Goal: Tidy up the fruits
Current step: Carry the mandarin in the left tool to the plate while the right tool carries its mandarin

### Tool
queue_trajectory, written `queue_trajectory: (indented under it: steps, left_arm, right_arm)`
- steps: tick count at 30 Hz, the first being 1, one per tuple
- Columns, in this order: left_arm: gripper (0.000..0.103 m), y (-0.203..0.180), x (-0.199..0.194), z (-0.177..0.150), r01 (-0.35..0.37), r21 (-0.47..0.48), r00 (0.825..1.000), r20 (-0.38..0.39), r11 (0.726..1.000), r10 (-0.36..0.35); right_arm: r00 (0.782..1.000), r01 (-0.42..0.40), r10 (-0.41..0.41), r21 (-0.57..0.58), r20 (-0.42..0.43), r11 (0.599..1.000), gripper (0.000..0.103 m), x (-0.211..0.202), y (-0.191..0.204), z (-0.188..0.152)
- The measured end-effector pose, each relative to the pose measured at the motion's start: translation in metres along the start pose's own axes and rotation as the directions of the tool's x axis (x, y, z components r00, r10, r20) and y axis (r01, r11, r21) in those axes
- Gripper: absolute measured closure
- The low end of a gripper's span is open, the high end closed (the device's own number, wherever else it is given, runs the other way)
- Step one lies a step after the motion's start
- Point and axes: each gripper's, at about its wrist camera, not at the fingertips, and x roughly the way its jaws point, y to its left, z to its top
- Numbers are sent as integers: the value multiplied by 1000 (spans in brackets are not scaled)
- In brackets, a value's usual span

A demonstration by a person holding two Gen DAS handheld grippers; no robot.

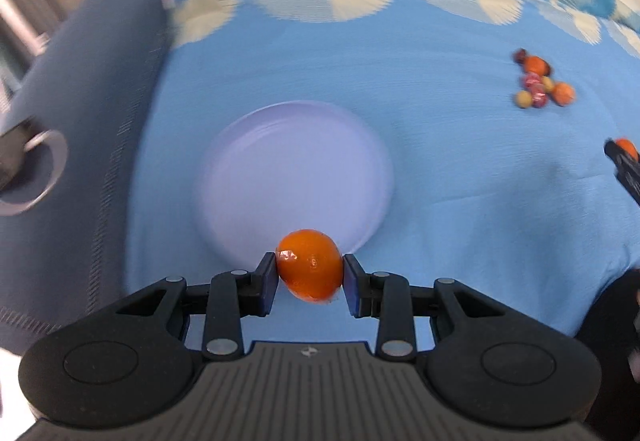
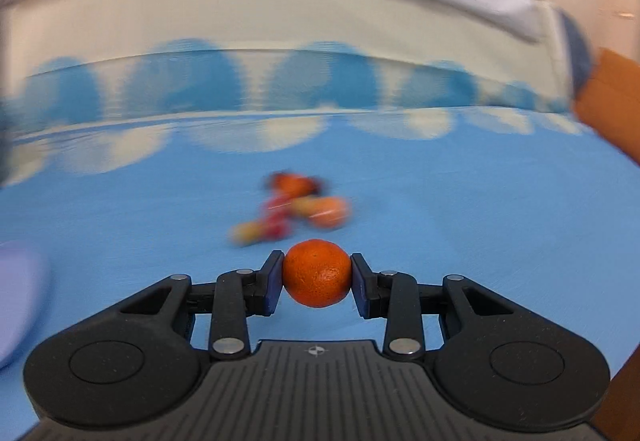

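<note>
both grippers (left (image 1: 310, 278), right (image 2: 318, 278)) clamp small oranges (image 1: 310, 265).

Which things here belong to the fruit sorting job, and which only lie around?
Job:
- left tool gripping orange fruit
- right tool gripping orange
- white plate
- fruit pile

Lying about:
- blue cloth
- grey chair

Bare blue cloth (image 1: 460, 161) on the worktop lies open between the white plate (image 1: 294, 177) and the fruit cluster (image 1: 542, 83), well apart. A grey chair (image 1: 80, 81) crowds the plate's left side. The plate holds nothing.
</note>
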Motion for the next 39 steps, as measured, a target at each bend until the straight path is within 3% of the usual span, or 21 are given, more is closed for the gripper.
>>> queue_trajectory:
  steps: [3, 7, 9, 12, 15, 20, 39]
  left_arm:
    - [65, 31, -11, -22, -13, -63, 1000, -2, 998, 13]
    - [65, 63, -18, -51, -30, -133, 1000, -4, 991, 29]
    - [65, 69, -18, -62, -38, -142, 999, -8, 989, 37]
    - [65, 78, -15, -69, -7, -161, 1000, -22, 987, 4]
    - [65, 85, -19, -74, 14, -177, 1000, 3, 984, -14]
    - [65, 91, -26, -81, 36, -186, 999, 41, 982, -29]
    - [65, 107, -25, -74, 77, -233, 995, 86, 969, -59]
  right_arm:
    - [989, -141, 139, -37, -59, 989, 66, -42, 34, -9]
    - [951, -293, 281, -89, -129, 952, 66, -87, 80, -23]
    - [942, -329, 312, -155, -126, 932, 66, -106, 105, -26]
    - [930, -362, 361, -337, -70, 869, 66, -134, 138, -28]
    - [912, -390, 407, -402, -47, 828, 66, -152, 156, -23]
    - [905, -401, 422, -450, -58, 798, 66, -160, 166, -21]
    - [909, -403, 401, -490, -114, 773, 66, -160, 184, -34]
